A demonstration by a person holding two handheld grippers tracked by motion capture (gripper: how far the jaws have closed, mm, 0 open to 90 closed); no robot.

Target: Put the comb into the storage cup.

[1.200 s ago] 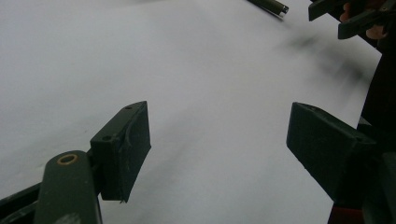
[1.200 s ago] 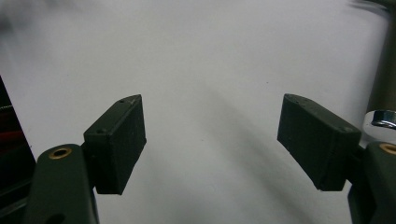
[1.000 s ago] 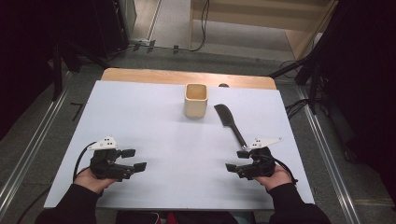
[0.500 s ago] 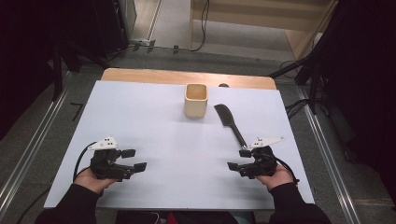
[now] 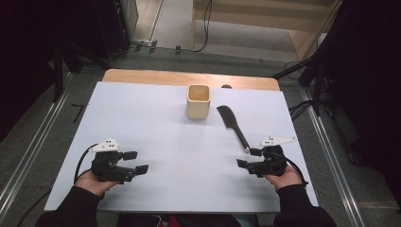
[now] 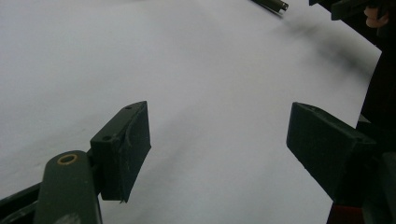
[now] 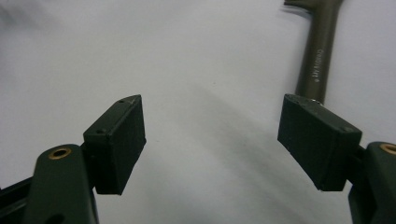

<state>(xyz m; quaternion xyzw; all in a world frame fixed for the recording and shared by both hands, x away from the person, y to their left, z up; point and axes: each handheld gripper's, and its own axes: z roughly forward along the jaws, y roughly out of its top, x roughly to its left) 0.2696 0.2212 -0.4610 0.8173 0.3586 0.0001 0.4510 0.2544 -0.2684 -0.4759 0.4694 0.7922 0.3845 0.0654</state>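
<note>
Progress: none | spatula [image 5: 232, 126] flat beside cup [image 5: 198, 101], ungrasped | right gripper [image 5: 248, 158] at its handle, jaws apart | left gripper [image 5: 136, 161] idle, jaws apart | remaining: grasp, place.

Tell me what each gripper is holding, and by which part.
Nothing is held. The left gripper and right gripper are both open over the white sheet; the spatula lies untouched by the right one.

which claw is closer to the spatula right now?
Right. The right claw sits open just at the handle end of the spatula, not touching it. The left claw, also open, is far across the table.
</note>
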